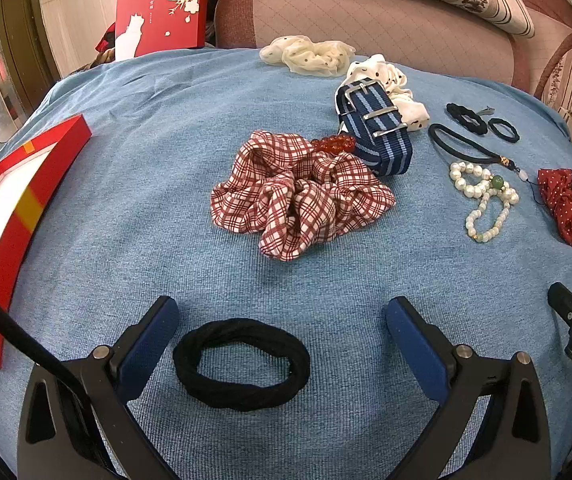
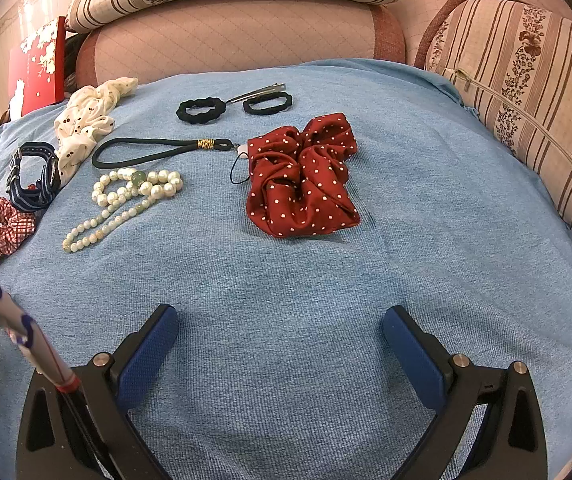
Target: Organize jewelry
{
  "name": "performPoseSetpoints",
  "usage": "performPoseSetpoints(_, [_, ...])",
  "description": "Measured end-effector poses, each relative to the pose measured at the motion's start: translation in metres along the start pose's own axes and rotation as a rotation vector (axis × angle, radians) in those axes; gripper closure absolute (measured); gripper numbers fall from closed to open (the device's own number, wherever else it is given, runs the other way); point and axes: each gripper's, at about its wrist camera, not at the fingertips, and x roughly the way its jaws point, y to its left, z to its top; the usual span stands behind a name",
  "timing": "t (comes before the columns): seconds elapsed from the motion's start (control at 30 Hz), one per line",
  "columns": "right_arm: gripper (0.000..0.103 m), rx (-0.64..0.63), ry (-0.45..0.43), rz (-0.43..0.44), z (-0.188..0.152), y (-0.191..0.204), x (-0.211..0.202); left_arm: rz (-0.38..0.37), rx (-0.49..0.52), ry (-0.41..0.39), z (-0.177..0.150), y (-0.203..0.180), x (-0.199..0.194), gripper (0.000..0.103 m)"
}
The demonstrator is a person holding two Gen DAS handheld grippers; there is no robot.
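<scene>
Blue cloth [image 1: 126, 200] covering the work surface, items listed left to right. At 9 o'clock in the left wrist view, a red box [image 1: 10, 216] with a white interior and orange bands lies open-side up. At 11 o'clock a red lid [image 1: 162, 4] printed with white blossoms, a white cat figure and a column of small characters too fine to read stands upright behind the cloth. Left gripper [image 1: 282, 320]: jaws spread wide, holding nothing; a black hair tie [image 1: 242, 364] lies flat between its blue fingers [image 1: 154, 340], touching neither. At centre, a red plaid scrunchie [image 1: 301, 196], with amber-red beads [image 1: 333, 144] and a navy striped watch strap [image 1: 373, 128] just beside it at 1 o'clock. Two cream dotted scrunchies [image 1: 309, 56] lie at 12 o'clock. Further right: a black cord lanyard [image 2: 158, 152], a pearl bracelet [image 2: 134, 196] with a green bead, two small black hair ties [image 2: 202, 110] and a metal clip [image 2: 258, 92]. A red polka-dot scrunchie [image 2: 301, 176] sits at 12 o'clock of the right gripper [image 2: 282, 320], well apart from it; those jaws also stand wide open and empty. Partial lettering "DA" shows on the right gripper's body at the left view's 4 o'clock edge.
</scene>
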Motion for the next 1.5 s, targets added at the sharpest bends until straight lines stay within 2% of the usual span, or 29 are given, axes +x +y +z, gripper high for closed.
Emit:
performPoseSetpoints(0.43, [0.0,0.002,0.007,-0.004,-0.001,0.0,-0.001,-0.002,-0.001,-0.001,0.0,0.002,-0.001,0.0])
performPoseSetpoints(0.63, [0.0,0.019,0.047,0.03,-0.005,-0.004,-0.006,0.004,0.0,-0.001,0.0,0.001,-0.003,0.0])
performPoseSetpoints(0.93, [0.0,0.023,0.054,0.041,-0.007,-0.002,-0.009,-0.065,0.03,0.04,-0.003,0.01,-0.001,0.0])
performPoseSetpoints(1.1, [0.0,0.012,0.078,0.039,-0.01,0.0,-0.009,-0.095,0.089,0.09,-0.007,0.009,-0.006,0.0])
performPoseSetpoints(1.3, [0.0,0.014,0.099,-0.007,-0.019,0.004,-0.018,-0.102,0.104,0.138,-0.02,0.011,-0.018,0.0])
performPoseSetpoints(1.5, [0.0,0.036,0.074,-0.002,-0.034,0.003,-0.036,-0.152,0.067,0.106,-0.037,0.024,-0.04,0.0])
